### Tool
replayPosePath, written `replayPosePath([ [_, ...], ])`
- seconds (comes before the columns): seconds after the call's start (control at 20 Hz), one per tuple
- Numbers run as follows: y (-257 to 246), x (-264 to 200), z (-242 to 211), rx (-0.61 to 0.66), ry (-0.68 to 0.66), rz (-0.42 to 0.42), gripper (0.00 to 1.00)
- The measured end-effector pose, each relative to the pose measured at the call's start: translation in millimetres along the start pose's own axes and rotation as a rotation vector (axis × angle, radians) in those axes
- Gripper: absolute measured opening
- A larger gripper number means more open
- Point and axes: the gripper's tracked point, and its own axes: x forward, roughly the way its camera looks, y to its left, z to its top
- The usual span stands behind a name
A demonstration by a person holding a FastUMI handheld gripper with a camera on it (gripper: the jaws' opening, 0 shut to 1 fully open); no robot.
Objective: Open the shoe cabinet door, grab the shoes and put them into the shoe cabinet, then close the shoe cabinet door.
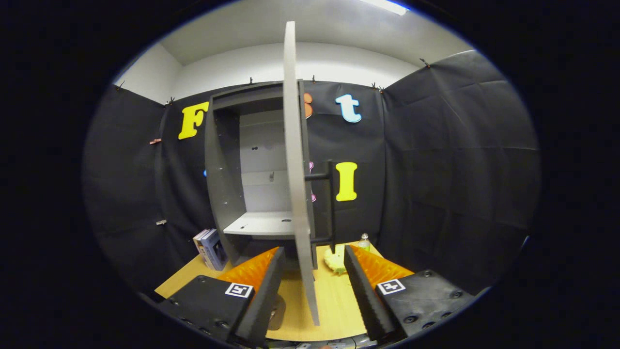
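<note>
Your tongs (312, 283) stand wide and hold nothing, with the swung-open cabinet door (296, 169) edge-on between the fingers. Opening looks done. Next, reach the yellow shoe (335, 261) on the counter (334, 300) just beyond the door, beside its black handle (330, 206).

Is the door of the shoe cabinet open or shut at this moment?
Open. The door stands edge-on, swung out from the cabinet, whose bare shelf shows. The open gripper straddles its edge.
</note>
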Motion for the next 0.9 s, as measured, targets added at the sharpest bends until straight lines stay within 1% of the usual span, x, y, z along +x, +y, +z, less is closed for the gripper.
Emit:
replayPosePath([
  [0.05,8,-3,-7,-0.013,0.023,0.022,0.86],
  [0.15,21,-8,-21,-0.035,0.066,0.085,0.93],
  [0.2,29,-10,-33,-0.049,0.107,0.123,0.93],
  [0.3,41,-15,-52,-0.053,0.178,0.171,0.98],
  [0.4,52,-16,-73,-0.011,0.270,0.215,0.98],
  [0.45,55,-13,-87,0.008,0.314,0.227,0.98],
  [0.5,60,-7,-112,0.015,0.349,0.228,0.99],
  [0.7,84,41,-201,0.031,0.493,0.229,0.99],
  [0.9,97,83,-280,0.045,0.615,0.224,0.99],
])
